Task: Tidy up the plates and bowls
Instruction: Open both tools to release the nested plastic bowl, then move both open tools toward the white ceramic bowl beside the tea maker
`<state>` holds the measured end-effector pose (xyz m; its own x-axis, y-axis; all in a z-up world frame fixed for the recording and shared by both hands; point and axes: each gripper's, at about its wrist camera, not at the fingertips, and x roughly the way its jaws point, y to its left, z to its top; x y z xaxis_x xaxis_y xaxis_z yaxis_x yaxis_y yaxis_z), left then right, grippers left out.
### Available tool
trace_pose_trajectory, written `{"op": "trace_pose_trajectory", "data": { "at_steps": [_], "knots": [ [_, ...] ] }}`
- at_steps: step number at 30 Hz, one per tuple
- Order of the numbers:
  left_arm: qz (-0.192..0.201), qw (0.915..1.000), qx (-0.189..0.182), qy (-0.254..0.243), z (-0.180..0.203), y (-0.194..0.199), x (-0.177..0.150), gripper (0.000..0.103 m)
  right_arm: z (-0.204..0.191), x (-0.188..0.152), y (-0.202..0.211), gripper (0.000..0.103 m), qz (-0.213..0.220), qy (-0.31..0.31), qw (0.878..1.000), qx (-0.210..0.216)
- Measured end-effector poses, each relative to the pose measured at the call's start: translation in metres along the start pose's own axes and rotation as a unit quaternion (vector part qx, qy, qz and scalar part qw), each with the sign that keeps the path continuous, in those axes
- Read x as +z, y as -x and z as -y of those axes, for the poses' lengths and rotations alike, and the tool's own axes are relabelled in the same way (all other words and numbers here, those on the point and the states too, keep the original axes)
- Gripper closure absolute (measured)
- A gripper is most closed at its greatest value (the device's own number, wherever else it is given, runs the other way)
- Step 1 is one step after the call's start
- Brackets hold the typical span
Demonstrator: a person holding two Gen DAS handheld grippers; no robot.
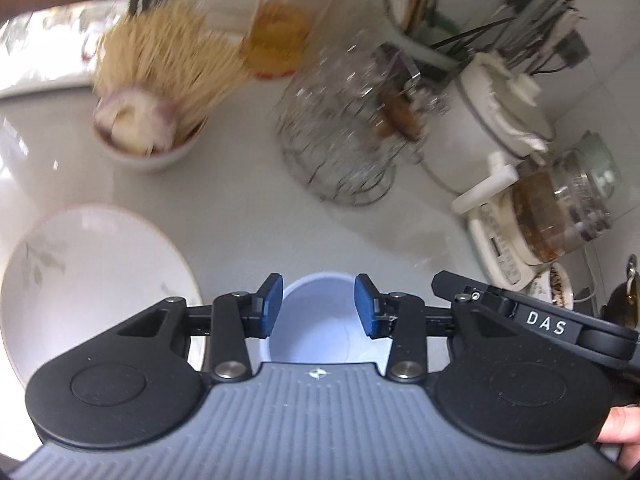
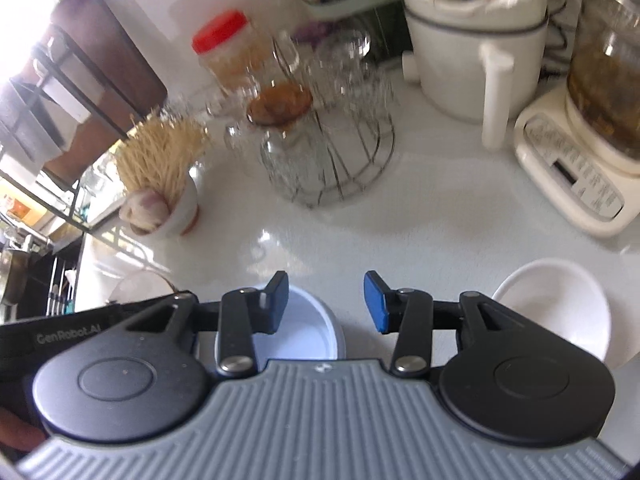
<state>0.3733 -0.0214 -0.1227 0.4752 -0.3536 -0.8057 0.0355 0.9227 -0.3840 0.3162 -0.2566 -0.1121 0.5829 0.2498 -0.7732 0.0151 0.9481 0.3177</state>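
Note:
A pale blue bowl sits on the white counter right under my open left gripper, between its blue pads. A large white plate with a leaf pattern lies to its left. In the right wrist view the same blue bowl lies under the left finger of my open right gripper, which holds nothing. A white bowl sits to the right of it. The other gripper shows at the right edge of the left wrist view.
A cup of toothpicks, a red-lidded jar, a wire rack of glasses, a white electric pot and a glass kettle on its base stand along the back of the counter.

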Motion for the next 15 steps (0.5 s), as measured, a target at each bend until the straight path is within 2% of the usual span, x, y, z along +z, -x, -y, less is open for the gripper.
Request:
{"op": "trace_pose_trajectory", "data": {
  "at_steps": [8,15],
  "knots": [
    [0.034,0.9977,-0.020,-0.056,0.020,0.024,0.010,0.058,-0.006,0.002,0.025,0.058,0.062,-0.004,0.998,-0.002],
    [0.043,0.9955,-0.033,-0.078,0.027,0.031,0.009,0.058,-0.012,-0.006,0.041,0.058,0.100,0.004,0.995,-0.013]
  ]
}}
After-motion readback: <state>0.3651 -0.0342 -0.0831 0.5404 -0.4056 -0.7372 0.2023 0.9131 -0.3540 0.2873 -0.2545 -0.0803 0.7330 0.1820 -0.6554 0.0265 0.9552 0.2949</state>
